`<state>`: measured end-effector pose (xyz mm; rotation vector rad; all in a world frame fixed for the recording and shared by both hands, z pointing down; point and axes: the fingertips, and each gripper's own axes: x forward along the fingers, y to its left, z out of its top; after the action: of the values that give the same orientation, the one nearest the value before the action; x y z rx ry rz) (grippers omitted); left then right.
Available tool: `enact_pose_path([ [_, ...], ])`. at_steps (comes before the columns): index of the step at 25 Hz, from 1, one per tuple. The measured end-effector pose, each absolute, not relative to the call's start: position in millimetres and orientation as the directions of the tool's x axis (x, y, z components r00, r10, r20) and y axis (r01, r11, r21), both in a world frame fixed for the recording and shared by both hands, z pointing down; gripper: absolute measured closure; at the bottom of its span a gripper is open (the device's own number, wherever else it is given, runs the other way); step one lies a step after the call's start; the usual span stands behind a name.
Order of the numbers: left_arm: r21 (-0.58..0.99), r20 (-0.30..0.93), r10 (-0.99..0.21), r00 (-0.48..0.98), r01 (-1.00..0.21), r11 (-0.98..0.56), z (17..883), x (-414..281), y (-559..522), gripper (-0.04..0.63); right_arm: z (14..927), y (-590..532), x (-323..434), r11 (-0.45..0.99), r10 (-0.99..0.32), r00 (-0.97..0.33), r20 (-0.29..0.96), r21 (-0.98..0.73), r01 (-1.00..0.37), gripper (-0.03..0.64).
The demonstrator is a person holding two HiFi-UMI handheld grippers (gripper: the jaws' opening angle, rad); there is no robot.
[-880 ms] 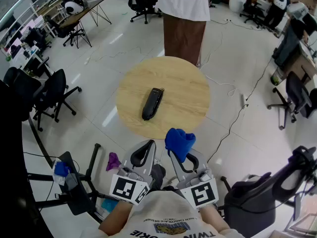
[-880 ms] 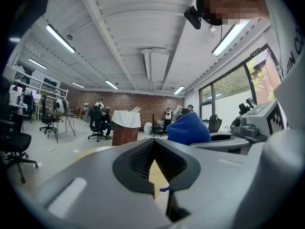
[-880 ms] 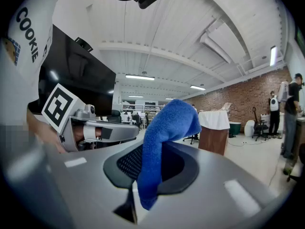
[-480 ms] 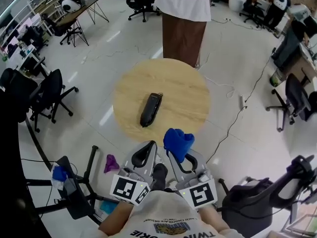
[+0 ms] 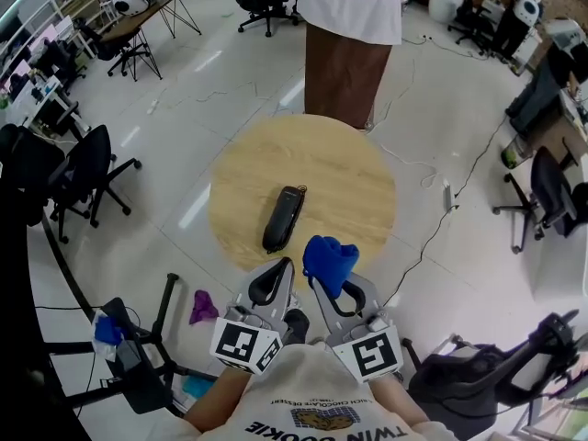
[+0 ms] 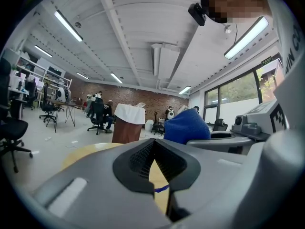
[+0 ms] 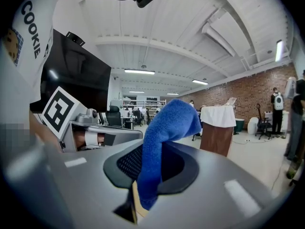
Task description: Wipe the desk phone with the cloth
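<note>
A black desk phone handset [image 5: 283,217] lies on the round wooden table [image 5: 340,168], towards its near edge. My right gripper [image 5: 323,281] is shut on a blue cloth [image 5: 328,260], which bulges up over the jaws just short of the table's rim. The same blue cloth [image 7: 164,140] stands pinched between the jaws in the right gripper view. Beside it, my left gripper [image 5: 277,271] is shut with nothing in it. In the left gripper view the left gripper [image 6: 154,163] shows its jaws meeting, with the cloth [image 6: 186,127] to the right.
A brown pedestal draped with a white cloth [image 5: 347,49] stands behind the table. Office chairs [image 5: 78,177] sit at the left, another chair [image 5: 542,186] at the right. A cable [image 5: 432,223] trails over the floor right of the table. A purple rag [image 5: 203,306] lies on the floor.
Both grippers and the cloth sit closer to the table's near edge than before. The phone has not moved on the table.
</note>
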<state>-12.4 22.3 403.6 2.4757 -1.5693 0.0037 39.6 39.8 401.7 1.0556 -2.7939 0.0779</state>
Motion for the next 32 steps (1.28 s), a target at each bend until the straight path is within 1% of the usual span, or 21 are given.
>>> enact_pose_path([
  [6,0.179,0.116,-0.894,0.434,-0.894,-0.411,406,-28,-9,0.595,400,9,26,0.749,-0.656,-0.734,0.177,0.029,-0.662,0.552],
  [18,0.176,0.133,-0.86,0.493,-0.865,-0.469,422,-52,-51,0.585,397,-36,-6,0.714,-0.694,-0.692,0.199,0.059,-0.698,0.552],
  [22,0.175,0.163,-0.849,0.503,-0.862,-0.477,436,-59,-60,0.554,400,-43,-13,0.701,-0.705,-0.677,0.212,0.064,-0.71,0.552],
  [25,0.174,0.184,-0.846,0.5,-0.864,-0.472,444,-62,-64,0.55,404,-47,-16,0.696,-0.708,-0.671,0.22,0.061,-0.715,0.552],
  [27,0.17,0.206,-0.842,0.499,-0.865,-0.471,451,-64,-66,0.533,405,-49,-19,0.694,-0.71,-0.669,0.219,0.058,-0.717,0.552],
  [32,0.129,0.317,-0.818,0.48,-0.877,-0.464,485,-65,-71,0.485,409,-52,-21,0.695,-0.708,-0.671,0.22,0.052,-0.717,0.552],
])
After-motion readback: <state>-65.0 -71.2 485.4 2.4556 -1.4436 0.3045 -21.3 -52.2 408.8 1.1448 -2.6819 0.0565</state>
